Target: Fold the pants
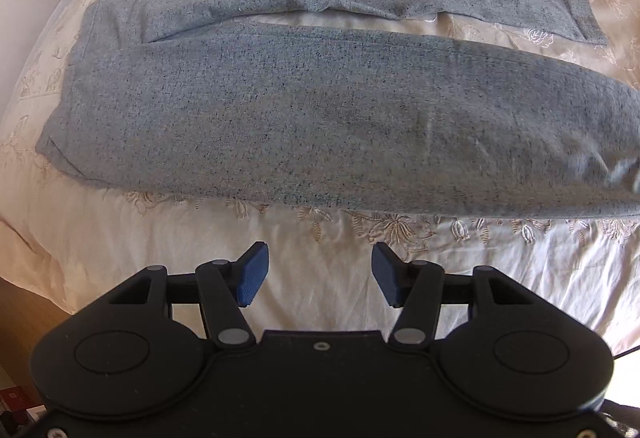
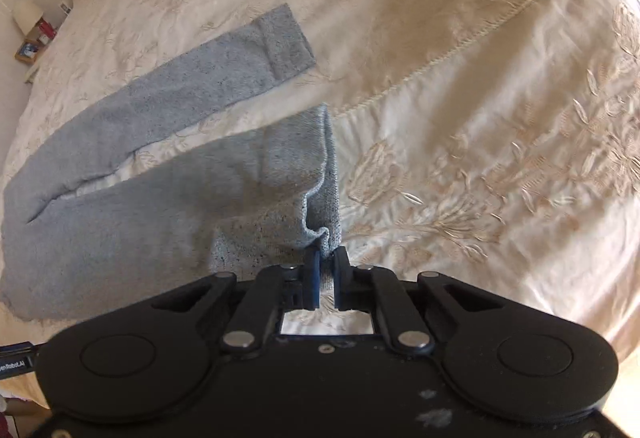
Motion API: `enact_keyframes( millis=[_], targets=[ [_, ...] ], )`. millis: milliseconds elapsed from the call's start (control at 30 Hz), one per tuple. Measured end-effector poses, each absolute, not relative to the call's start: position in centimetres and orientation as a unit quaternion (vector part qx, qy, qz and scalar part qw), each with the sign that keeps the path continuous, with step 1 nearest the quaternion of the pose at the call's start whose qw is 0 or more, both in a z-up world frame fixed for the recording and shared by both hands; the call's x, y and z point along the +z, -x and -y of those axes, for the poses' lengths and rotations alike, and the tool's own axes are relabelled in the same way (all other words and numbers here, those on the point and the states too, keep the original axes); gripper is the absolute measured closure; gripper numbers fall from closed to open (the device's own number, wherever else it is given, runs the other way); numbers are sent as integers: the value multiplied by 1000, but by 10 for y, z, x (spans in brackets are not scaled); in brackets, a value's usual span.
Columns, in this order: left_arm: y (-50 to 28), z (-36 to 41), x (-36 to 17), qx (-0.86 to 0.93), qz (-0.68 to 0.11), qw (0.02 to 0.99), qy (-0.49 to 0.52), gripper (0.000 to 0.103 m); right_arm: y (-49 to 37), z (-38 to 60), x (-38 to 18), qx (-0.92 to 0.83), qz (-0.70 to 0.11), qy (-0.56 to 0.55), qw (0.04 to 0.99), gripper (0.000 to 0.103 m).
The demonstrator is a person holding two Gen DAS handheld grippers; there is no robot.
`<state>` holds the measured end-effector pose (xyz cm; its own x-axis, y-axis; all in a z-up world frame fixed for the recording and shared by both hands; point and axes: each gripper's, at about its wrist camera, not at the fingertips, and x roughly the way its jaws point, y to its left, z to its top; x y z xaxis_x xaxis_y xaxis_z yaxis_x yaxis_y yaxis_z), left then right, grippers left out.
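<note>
Grey-blue speckled knit pants (image 1: 280, 110) lie spread across the embroidered cream bedspread (image 1: 320, 278) of a bed, waistband toward the left in the left wrist view and the two legs running off to the right with a strip of bedspread showing between them. The far leg (image 2: 224, 78) lies flat with its cuff squared off, which gives a settled target to lay the other leg onto. The near leg (image 2: 256, 174) is lifted at its cuff: the right gripper (image 2: 326, 270) has its jaws closed tight on the cuff edge, the fabric bunching just above the pads and hanging in a soft fold, so that end is off the bed while the rest of the leg drags behind. The left gripper (image 1: 320, 274) hovers over bare bedspread just short of the near leg's edge, jaws spread wide and holding nothing, probably placed to take the leg nearer the waist so both ends can be carried over together
</note>
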<state>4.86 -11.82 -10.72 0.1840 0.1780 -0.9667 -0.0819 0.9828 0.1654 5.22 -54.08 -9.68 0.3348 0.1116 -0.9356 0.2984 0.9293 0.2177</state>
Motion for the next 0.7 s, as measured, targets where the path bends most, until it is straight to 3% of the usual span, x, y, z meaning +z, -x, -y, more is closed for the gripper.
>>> enact_keyframes(
  millis=[233, 433, 533, 700],
  targets=[
    [-53, 97, -109, 95, -617, 778, -64, 42, -59, 529, -153, -90, -619, -143, 767, 93],
    [-82, 66, -111, 111, -589, 798, -61, 42, -61, 499, -97, -151, -540, -44, 827, 82],
    [-97, 54, -128, 107, -591, 797, -60, 42, -74, 479, -94, -89, -537, -101, 833, 80],
    [-108, 15, -173, 107, -630, 768, -42, 42, -93, 443, -148, -102, -596, -126, 787, 81]
  ],
)
